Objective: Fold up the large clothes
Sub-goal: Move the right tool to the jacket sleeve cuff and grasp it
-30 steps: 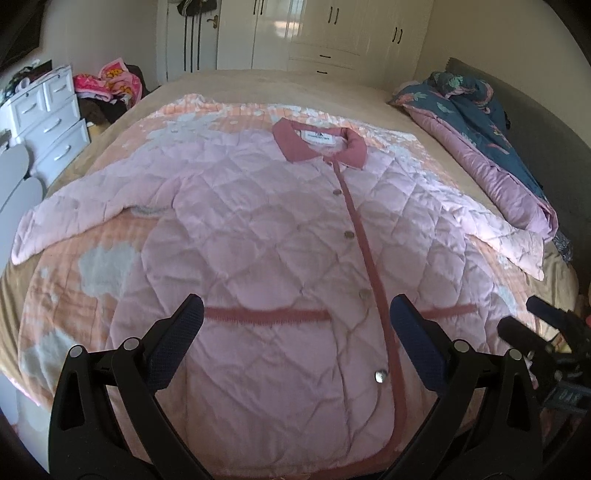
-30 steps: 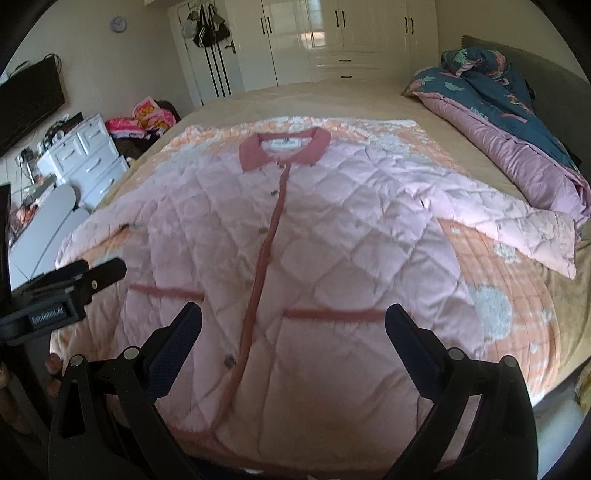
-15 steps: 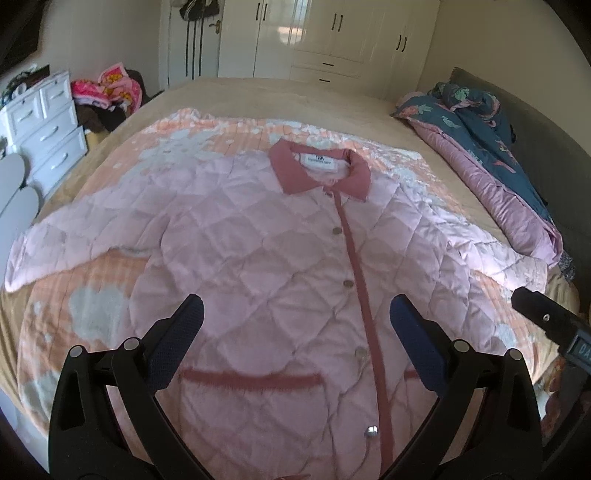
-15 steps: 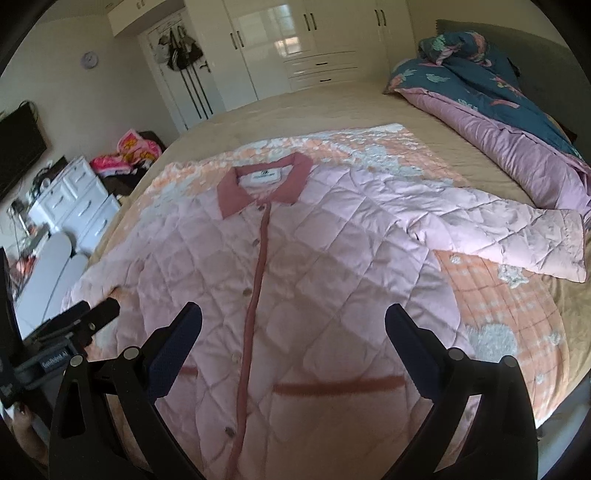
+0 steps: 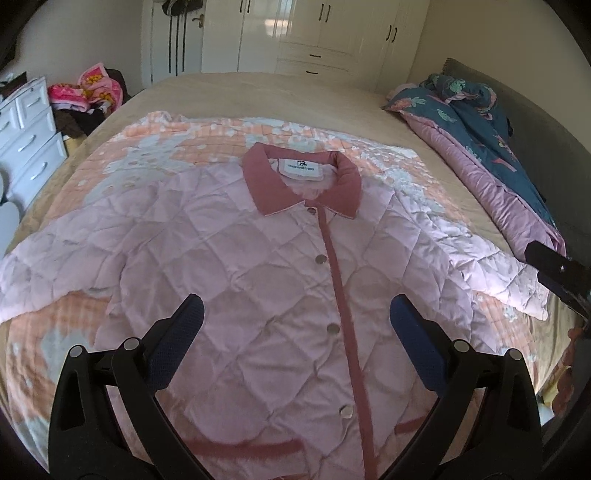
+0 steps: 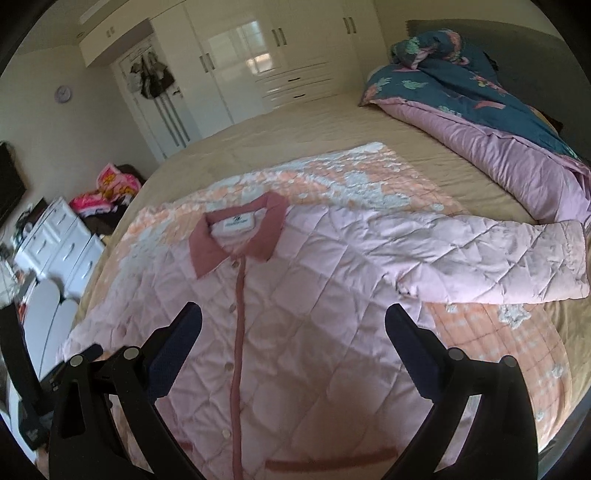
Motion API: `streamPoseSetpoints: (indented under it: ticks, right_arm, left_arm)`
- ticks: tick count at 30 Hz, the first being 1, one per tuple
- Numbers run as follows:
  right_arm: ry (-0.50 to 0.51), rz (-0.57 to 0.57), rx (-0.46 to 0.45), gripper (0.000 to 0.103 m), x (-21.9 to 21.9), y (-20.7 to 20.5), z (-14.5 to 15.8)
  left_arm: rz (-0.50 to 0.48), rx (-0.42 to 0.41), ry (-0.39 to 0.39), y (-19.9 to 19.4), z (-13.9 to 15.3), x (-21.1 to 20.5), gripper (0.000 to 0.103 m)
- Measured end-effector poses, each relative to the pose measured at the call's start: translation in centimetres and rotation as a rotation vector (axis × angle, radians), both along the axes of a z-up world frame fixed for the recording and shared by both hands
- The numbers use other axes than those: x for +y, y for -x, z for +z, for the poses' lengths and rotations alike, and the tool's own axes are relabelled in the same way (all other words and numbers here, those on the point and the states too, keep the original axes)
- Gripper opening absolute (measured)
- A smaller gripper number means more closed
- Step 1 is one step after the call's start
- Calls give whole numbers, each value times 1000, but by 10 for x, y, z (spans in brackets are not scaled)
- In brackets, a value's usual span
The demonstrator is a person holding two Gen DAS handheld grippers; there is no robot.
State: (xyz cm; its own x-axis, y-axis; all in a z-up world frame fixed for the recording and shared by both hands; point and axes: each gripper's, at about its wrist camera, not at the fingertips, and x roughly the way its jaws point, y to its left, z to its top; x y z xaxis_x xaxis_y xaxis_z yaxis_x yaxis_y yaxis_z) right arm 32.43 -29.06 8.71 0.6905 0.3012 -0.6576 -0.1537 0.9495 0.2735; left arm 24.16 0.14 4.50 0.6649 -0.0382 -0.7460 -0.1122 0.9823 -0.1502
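A pink quilted jacket (image 5: 236, 258) with a darker pink collar (image 5: 303, 181) lies flat and buttoned, front up, on the bed, sleeves spread to both sides. It also shows in the right wrist view (image 6: 314, 295), with its right sleeve (image 6: 498, 258) stretched toward the duvet. My left gripper (image 5: 295, 314) is open and empty above the jacket's chest. My right gripper (image 6: 293, 325) is open and empty above the jacket's middle; it also shows at the right edge of the left wrist view (image 5: 554, 266).
An orange and white patterned blanket (image 5: 155, 144) lies under the jacket on the beige bed (image 5: 258, 92). A teal and purple duvet (image 5: 491, 147) is heaped along the right side. A white drawer unit (image 5: 29, 147) and clothes pile (image 5: 88, 88) stand left. Wardrobes (image 5: 314, 33) are behind.
Both grippers have moved up along the jacket from the hem toward the chest and collar. The right gripper has also turned toward the right sleeve. Both stay open and empty.
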Motion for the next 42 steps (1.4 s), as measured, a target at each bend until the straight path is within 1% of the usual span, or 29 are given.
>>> streamPoseSetpoints:
  ticks: [5, 10, 16, 21, 26, 30, 34, 37, 42]
  right_arm:
    - [-10, -50, -13, 99, -10, -22, 1]
    - [2, -122, -16, 99, -29, -43, -7]
    - [-14, -263, 6, 99, -76, -64, -35]
    - [-32, -380, 61, 99, -121, -78, -64]
    - [-60, -491, 93, 99, -162, -82, -83]
    - [-73, -548, 104, 99, -185, -82, -90]
    - [-126, -593, 126, 99, -212, -82, -95]
    - [-146, -641, 140, 99, -235, -80, -99]
    - [-197, -736, 171, 99, -272, -74, -112]
  left_arm:
    - [-1, -8, 4, -23, -4, 3, 95]
    - [-12, -3, 15, -45, -9, 7, 95]
    - [-14, -8, 4, -64, -17, 14, 95]
    - [-16, 14, -1, -78, -32, 14, 95]
    - [-22, 32, -8, -87, -47, 11, 95]
    - [-40, 56, -15, -91, -58, 4, 95]
    - [-69, 55, -29, -91, -68, -5, 95]
    - [-91, 84, -38, -93, -80, -13, 95]
    - [-144, 117, -19, -94, -92, -24, 95]
